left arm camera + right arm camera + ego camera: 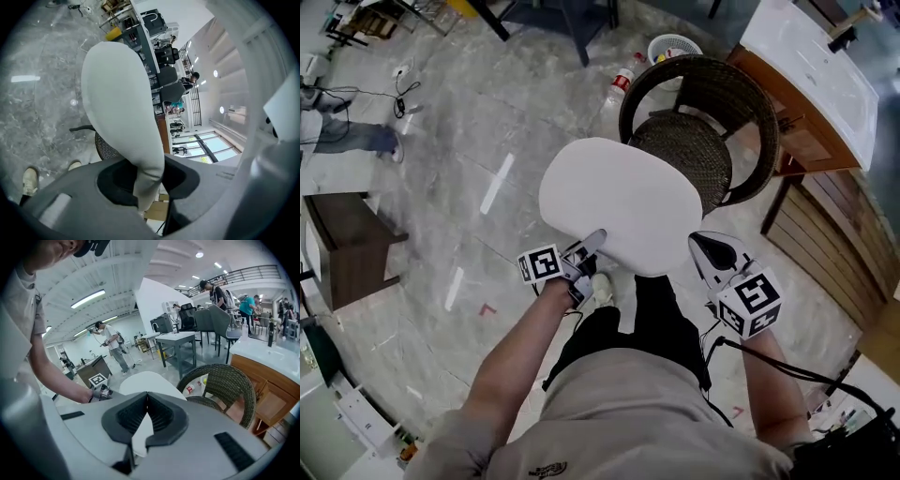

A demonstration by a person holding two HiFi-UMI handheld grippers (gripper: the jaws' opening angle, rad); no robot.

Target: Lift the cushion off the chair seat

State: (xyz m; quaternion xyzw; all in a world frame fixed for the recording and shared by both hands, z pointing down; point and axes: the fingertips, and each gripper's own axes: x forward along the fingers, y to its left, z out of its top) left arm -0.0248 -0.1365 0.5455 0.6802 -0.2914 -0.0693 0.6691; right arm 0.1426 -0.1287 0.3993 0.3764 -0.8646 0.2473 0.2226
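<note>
The white oval cushion [619, 202] hangs in the air in front of the round wicker chair [694, 141], clear of its woven seat. My left gripper [591, 246] is shut on the cushion's near left edge; in the left gripper view the cushion [117, 93] stands edge-on and runs down between the jaws of that gripper [145, 187]. My right gripper [701, 248] is at the near right edge. In the right gripper view its jaws [147, 397] meet at the tips, with white cushion material in the gap behind them and the cushion [145, 380] beyond, beside the chair [225, 380].
A wooden cabinet with a white counter [816, 66] stands right of the chair. A bottle [619, 89] and a white basket [673, 47] lie on the floor behind it. A brown cabinet [347, 244] is at the left. My own shoe [602, 286] is under the cushion.
</note>
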